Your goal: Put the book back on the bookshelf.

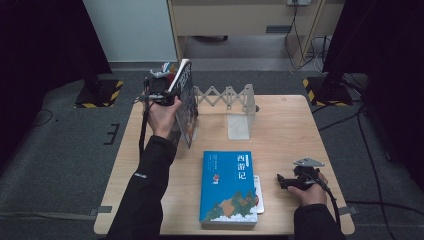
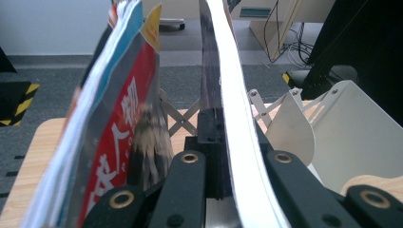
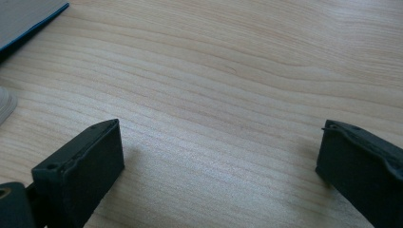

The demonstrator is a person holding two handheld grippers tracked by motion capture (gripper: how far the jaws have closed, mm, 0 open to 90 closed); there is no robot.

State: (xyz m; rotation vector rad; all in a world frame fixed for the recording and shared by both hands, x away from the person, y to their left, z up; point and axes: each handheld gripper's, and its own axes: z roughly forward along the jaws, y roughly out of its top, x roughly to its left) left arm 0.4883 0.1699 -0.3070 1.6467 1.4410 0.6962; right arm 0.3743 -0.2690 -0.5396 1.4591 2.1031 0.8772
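Book (image 1: 186,102), glossy-covered, stands upright at ten o'clock, clamped in the left tongs (image 1: 165,96); right tongs (image 1: 286,181) gape apart over the tabletop (image 1: 285,130).

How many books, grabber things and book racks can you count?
Books: 3 (blue paperback lying flat, dark-covered upright book, red-and-grey glossy book)
Black two-jaw grippers: 2 (left gripper, right gripper)
White folding book rack: 1
Total: 6

We wear black long sleeves, the left sleeve (image 1: 145,190) bearing a small white mark. Each tool is black with brass-ringed screw holes; the right tool (image 1: 286,181) carries a grey three-cornered plate and a black cable.
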